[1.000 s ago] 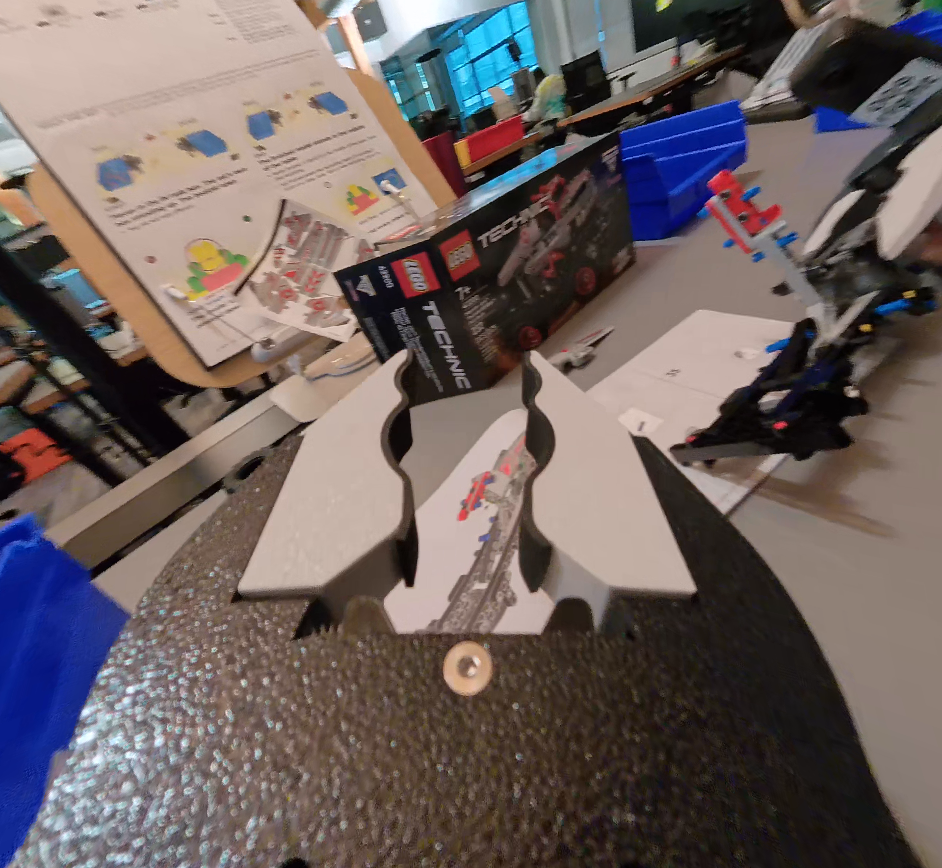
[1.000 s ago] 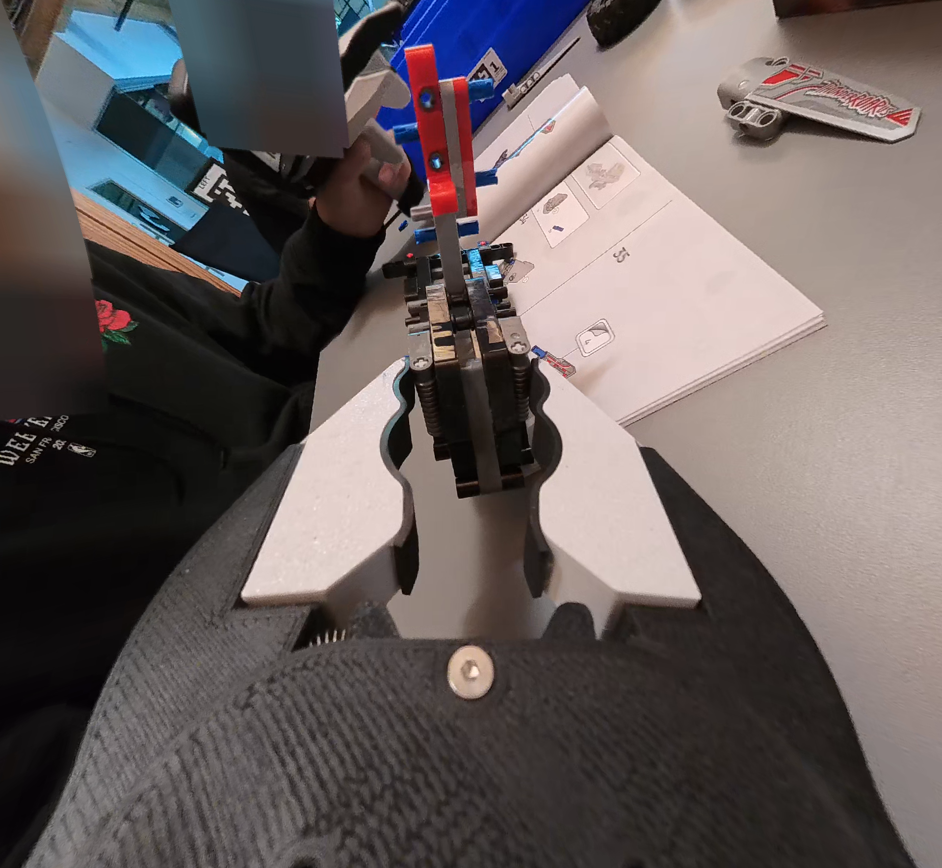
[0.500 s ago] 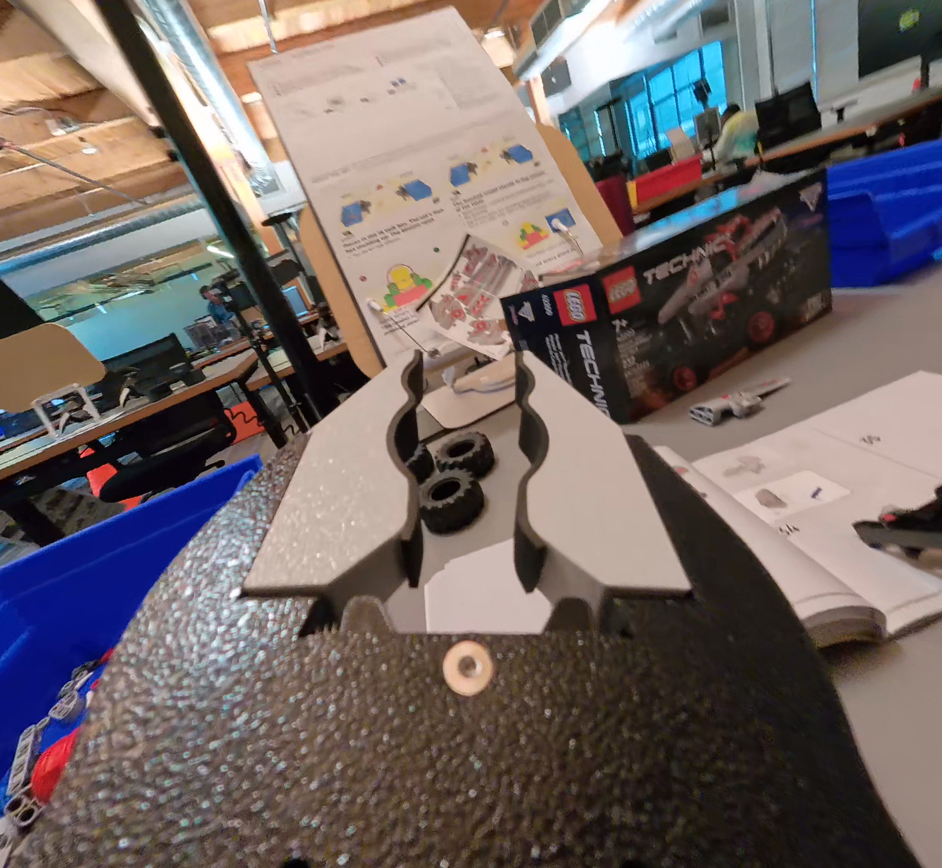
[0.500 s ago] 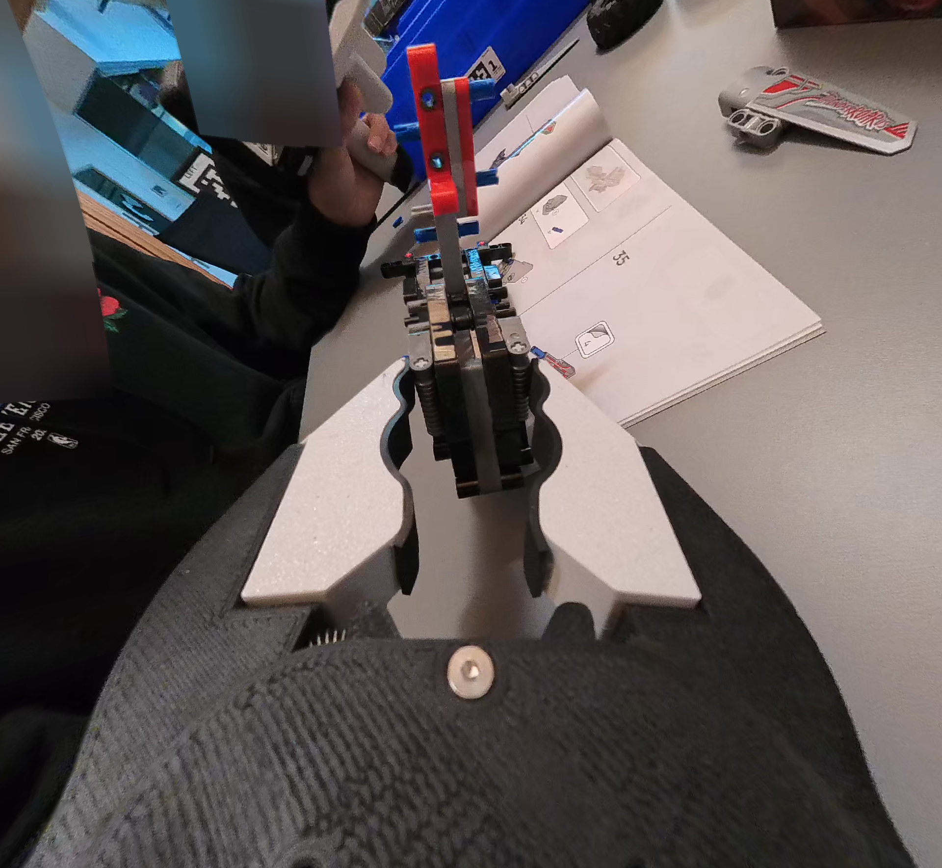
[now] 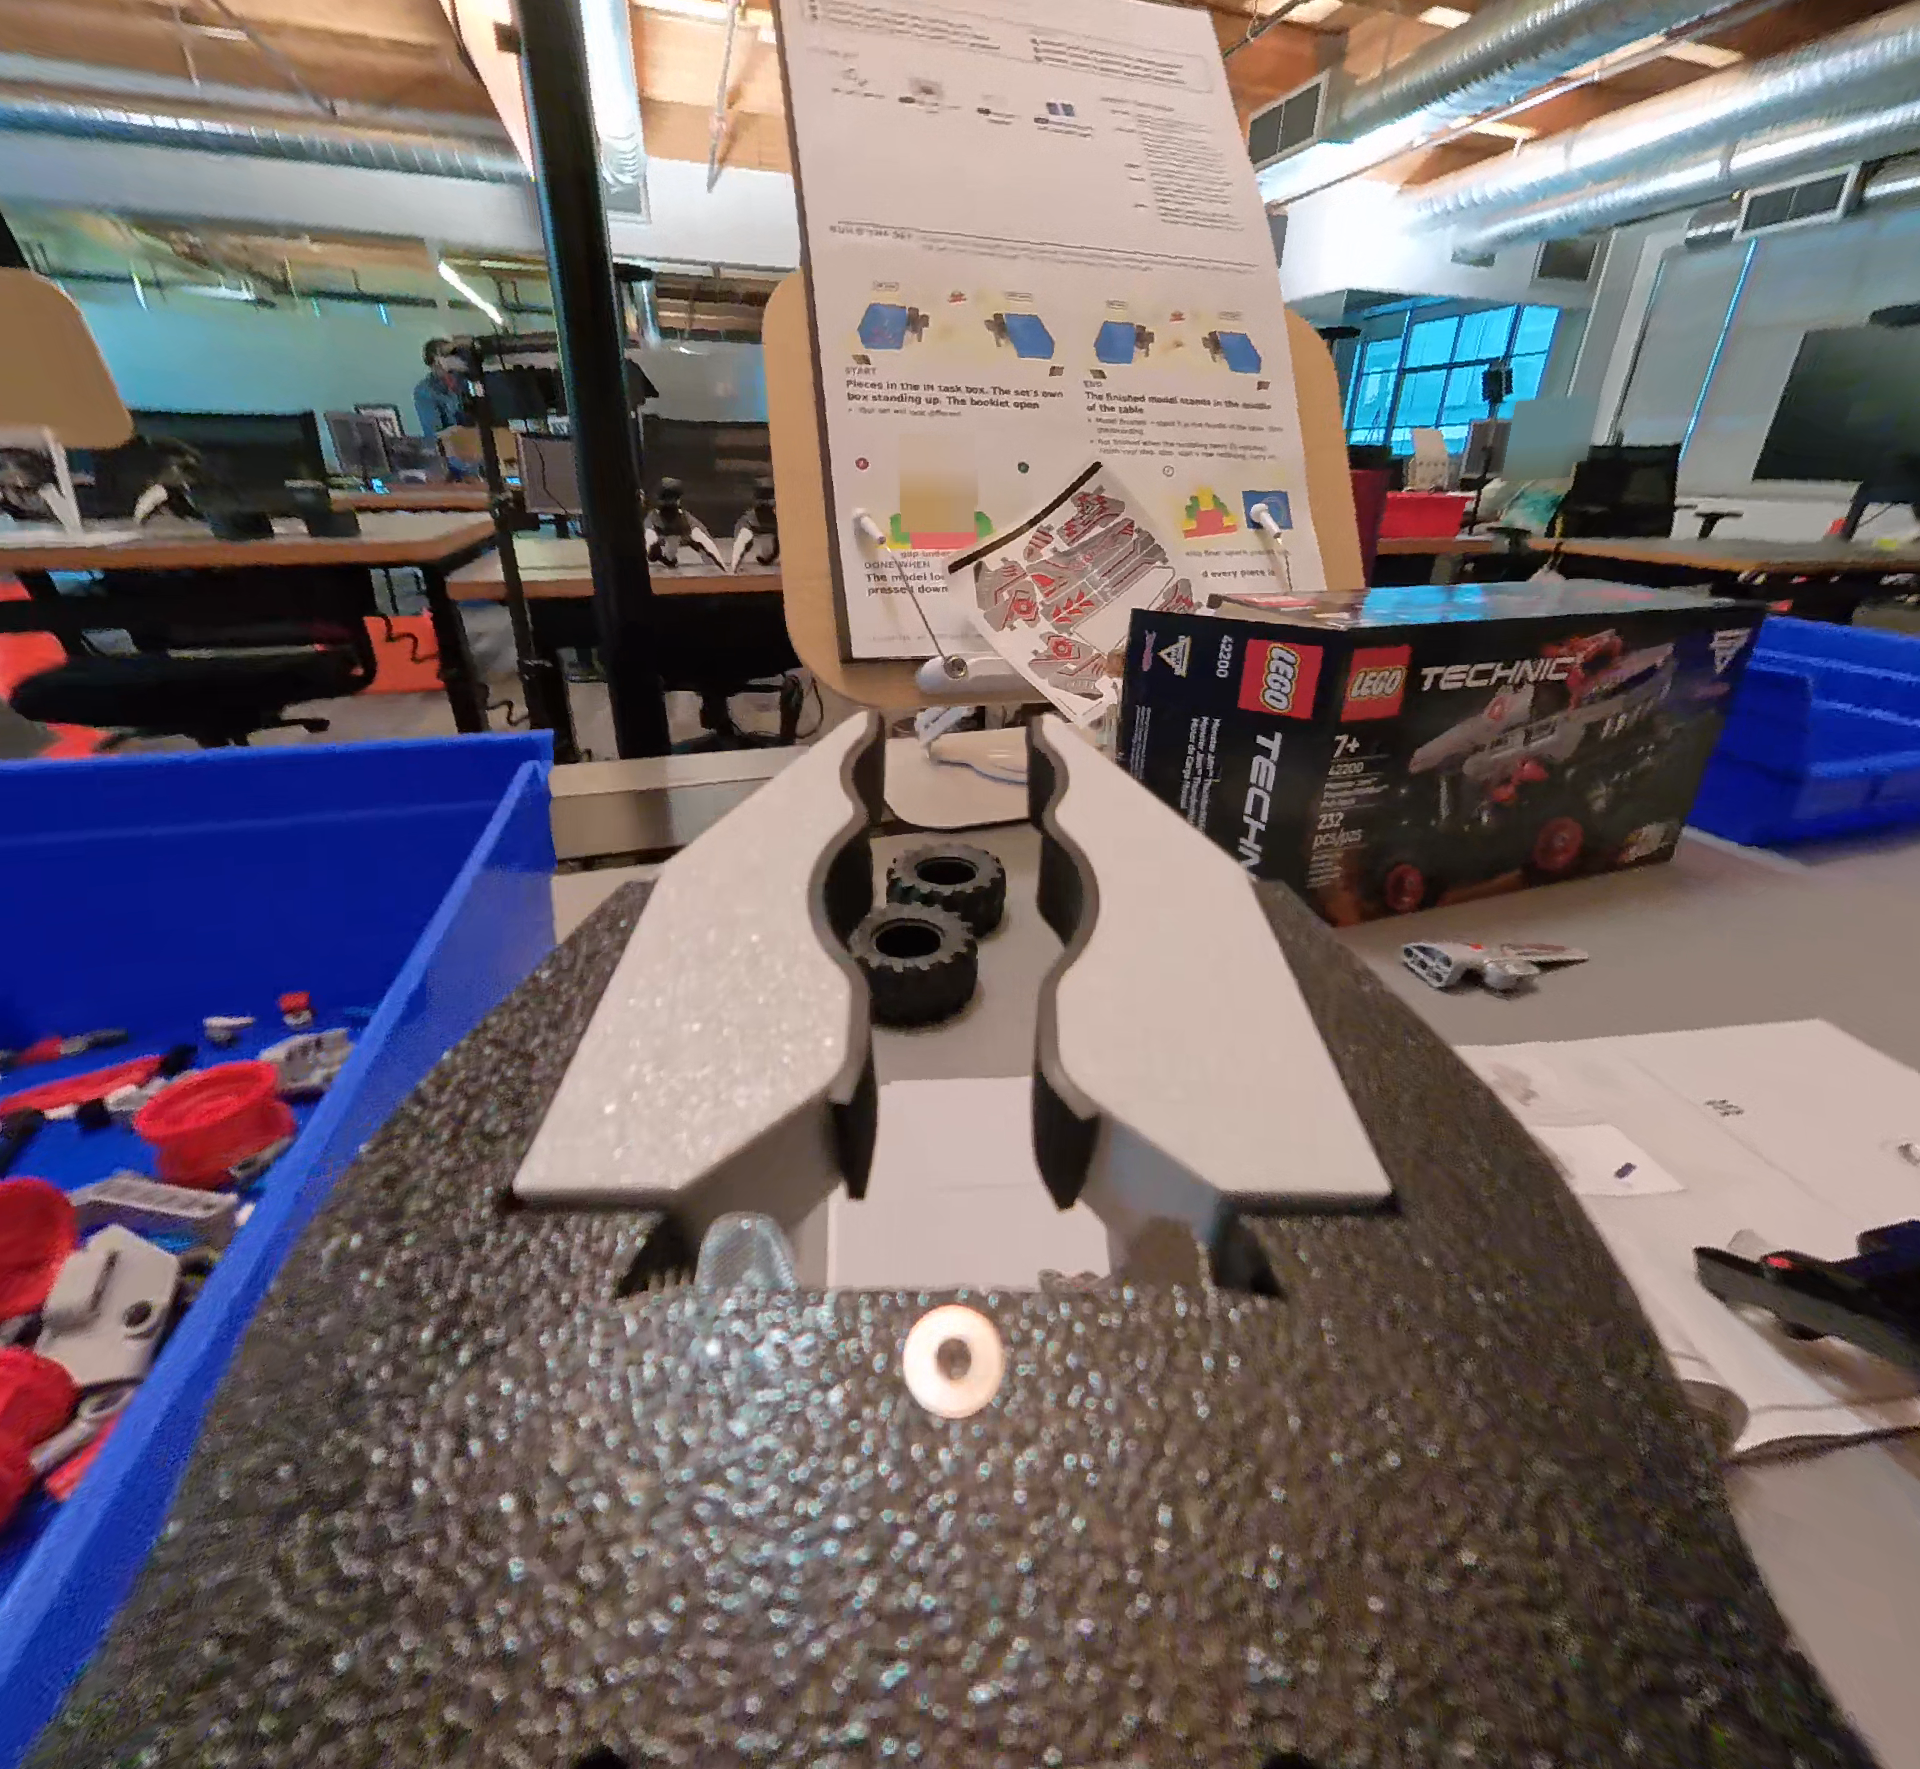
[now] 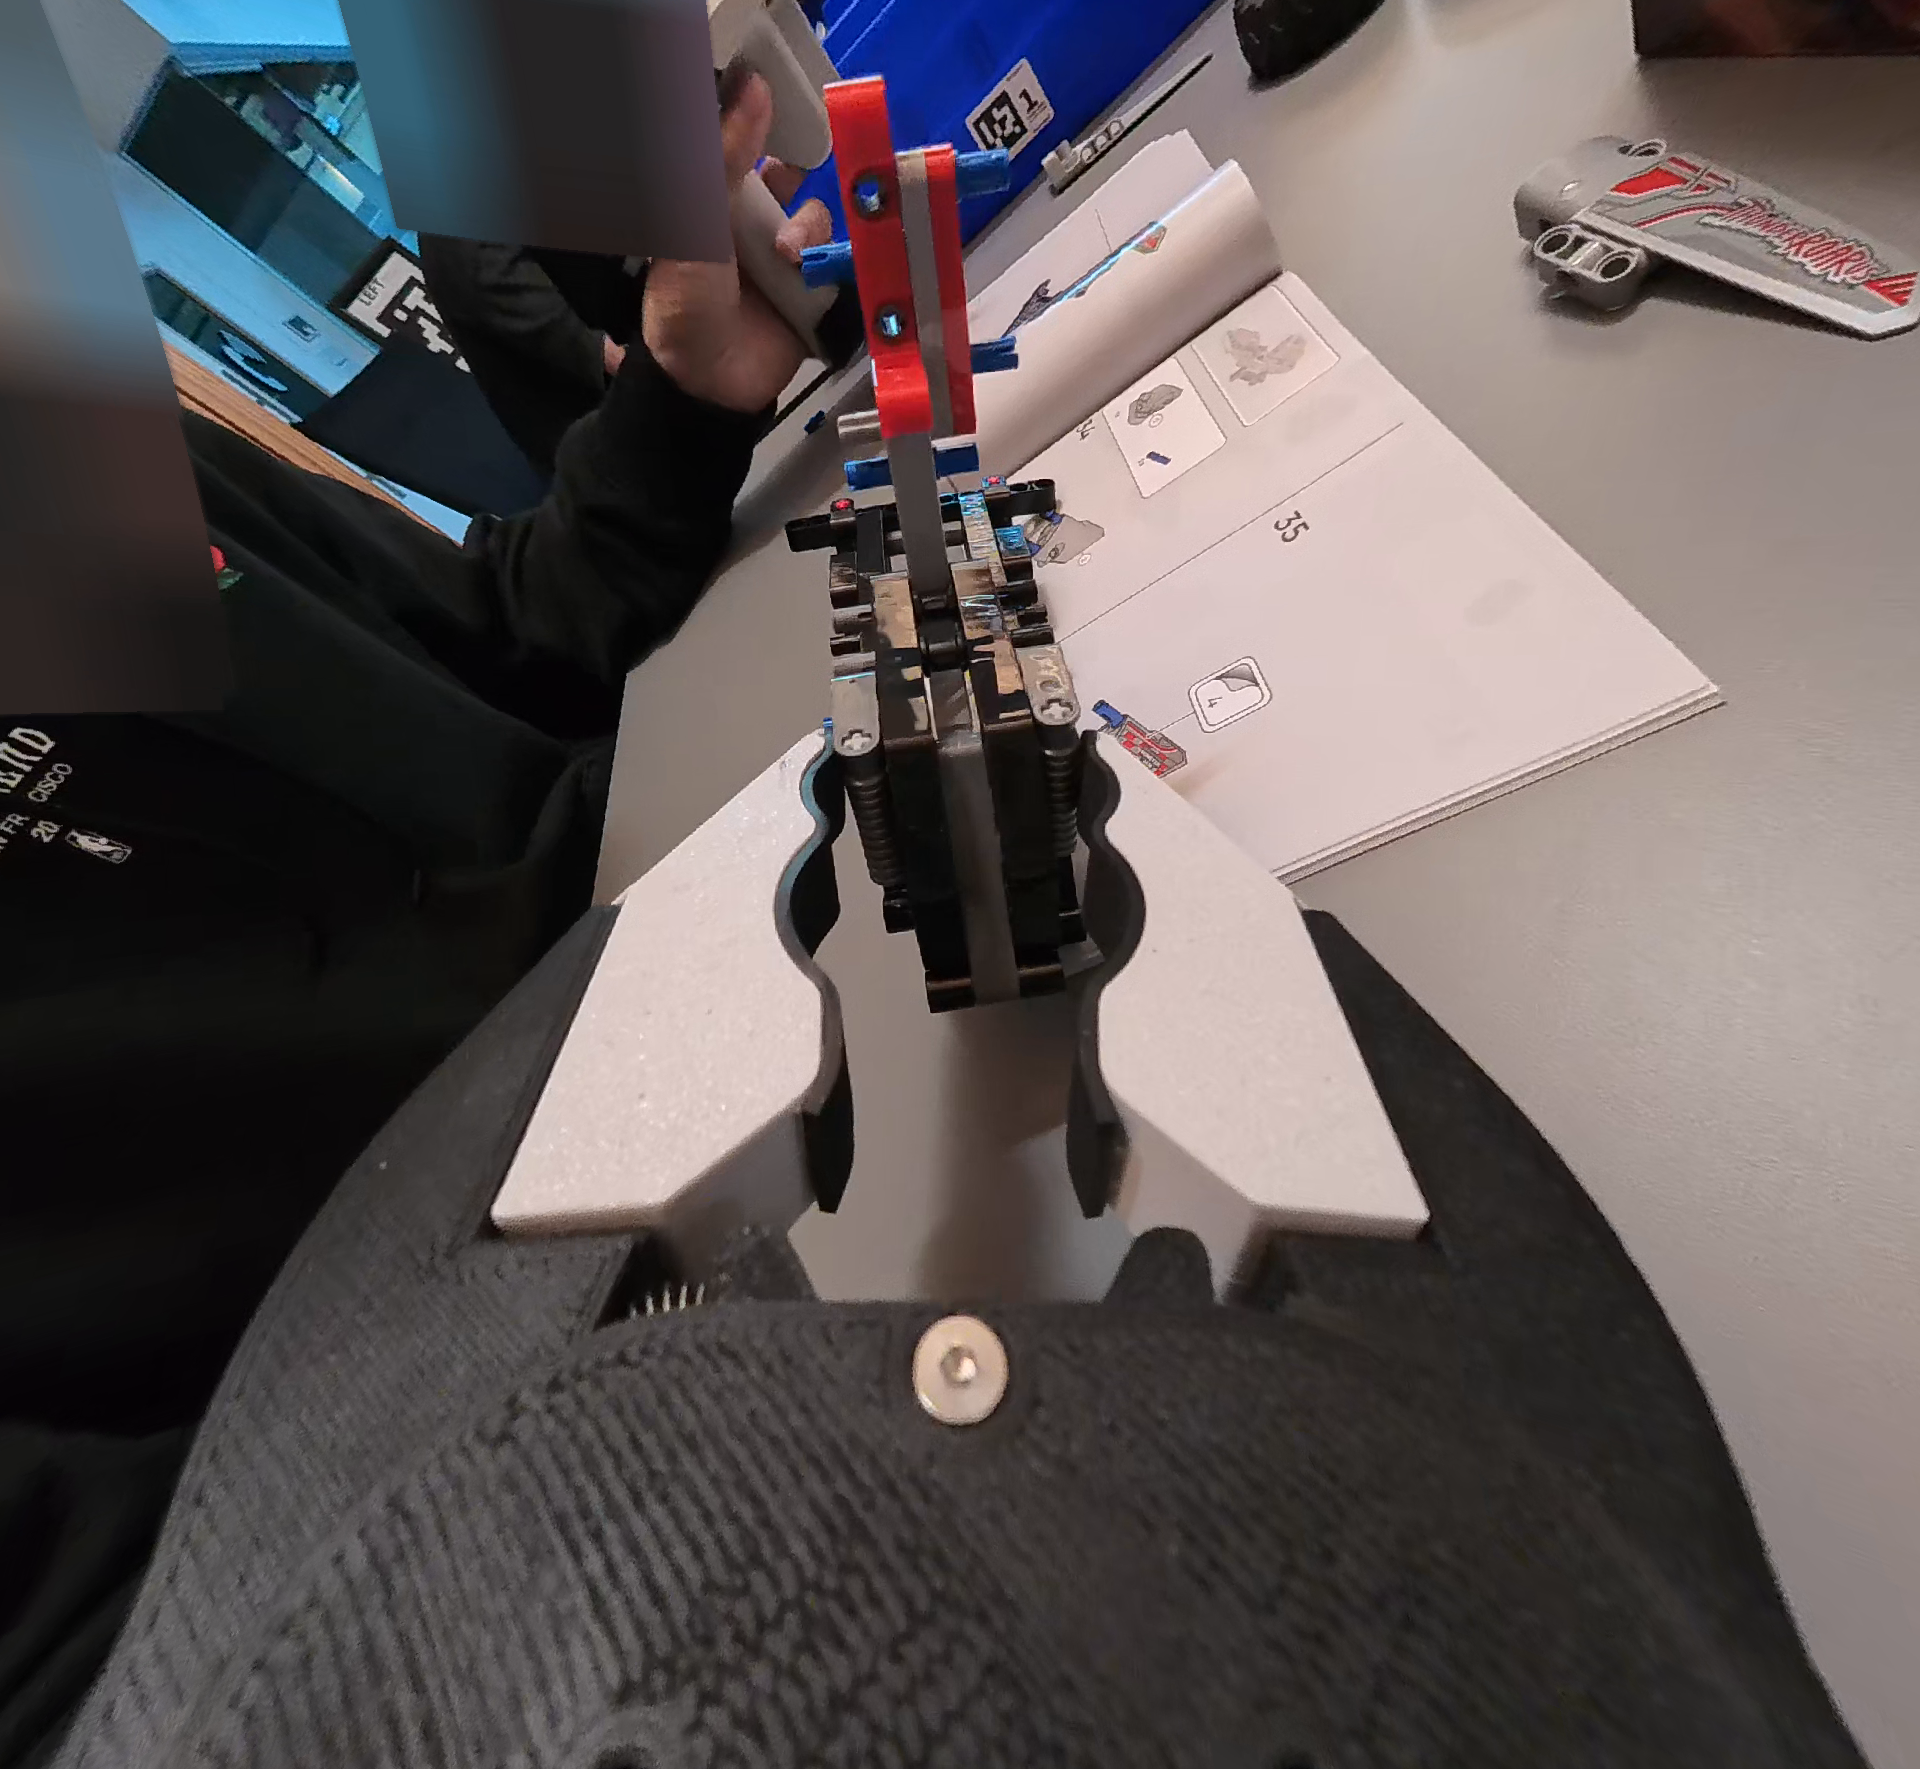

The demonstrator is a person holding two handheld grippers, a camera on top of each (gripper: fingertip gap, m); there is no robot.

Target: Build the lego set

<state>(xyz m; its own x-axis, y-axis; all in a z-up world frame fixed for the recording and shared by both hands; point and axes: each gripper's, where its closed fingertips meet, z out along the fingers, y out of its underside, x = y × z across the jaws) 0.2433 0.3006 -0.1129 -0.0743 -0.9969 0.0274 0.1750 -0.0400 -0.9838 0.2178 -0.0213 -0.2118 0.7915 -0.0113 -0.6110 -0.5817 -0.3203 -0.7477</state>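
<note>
**Left tool turns to the parts bin**

The left tool (image 5: 954, 898), jaws apart and empty, has swung from the half-built black lego model (image 6: 961, 763), clamped in the right tool (image 6: 961, 872), toward two black rubber tyres (image 5: 928, 930) ahead and the blue parts bin (image 5: 457, 898) leftward; likely fetching a piece.

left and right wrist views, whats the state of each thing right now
left gripper: open, holding nothing
right gripper: shut on the partly built model
instruction booklet: lying open on the table
lego box: closed, standing on its long side
two black tyres: loose on the table
blue bin: holds loose parts
</note>
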